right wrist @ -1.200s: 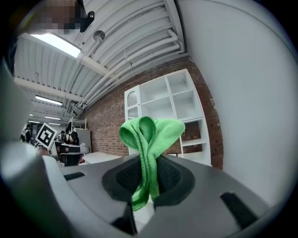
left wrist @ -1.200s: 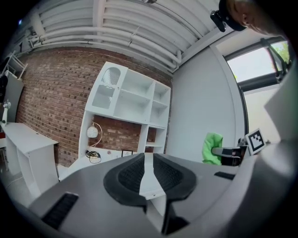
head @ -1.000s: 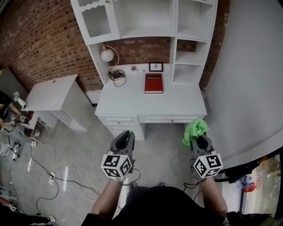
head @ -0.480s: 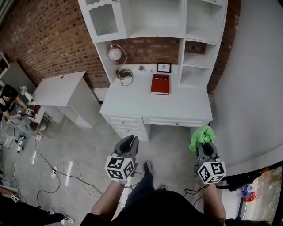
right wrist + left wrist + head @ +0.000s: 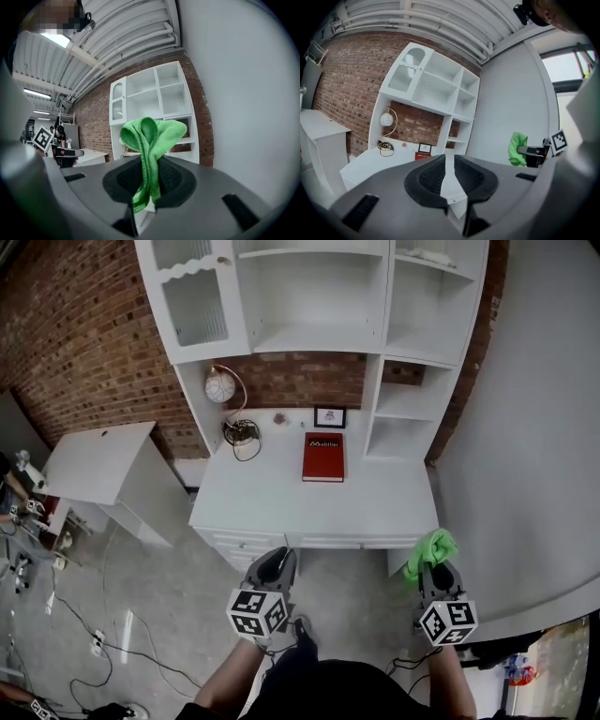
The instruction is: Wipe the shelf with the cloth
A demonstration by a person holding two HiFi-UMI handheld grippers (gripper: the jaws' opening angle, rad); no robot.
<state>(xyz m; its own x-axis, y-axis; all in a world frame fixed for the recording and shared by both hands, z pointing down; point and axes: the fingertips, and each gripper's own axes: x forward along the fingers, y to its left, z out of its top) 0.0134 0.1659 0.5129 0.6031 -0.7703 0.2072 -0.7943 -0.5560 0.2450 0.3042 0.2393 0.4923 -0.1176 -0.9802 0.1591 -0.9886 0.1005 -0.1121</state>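
The right gripper (image 5: 432, 570) sits at about 4 o'clock in the head view, and its jaws are clamped on a bright green microfibre cloth (image 5: 429, 548). In the right gripper view the cloth (image 5: 151, 136) stands up in a bunched fold above the pads and a strip of it hangs down through the right gripper (image 5: 150, 177). The left gripper (image 5: 275, 565) is at about 6 o'clock in the head view. The left gripper view shows its jaws only a narrow slit apart with nothing between them (image 5: 450, 172). Both grippers are held over the grey floor (image 5: 169, 606), short of the front edge of the white desk (image 5: 281, 507). The white shelf unit (image 5: 309, 334) rises at 12 o'clock against the brick wall (image 5: 84, 324), well apart from the cloth. A red book (image 5: 323, 457) lies flat on the desktop, and a small framed picture (image 5: 329, 416) stands just behind it. A globe lamp (image 5: 218, 387) and a coiled cable (image 5: 239, 432) are at the desk's 10 o'clock corner. A second white cabinet (image 5: 98, 451) stands at 9 o'clock.
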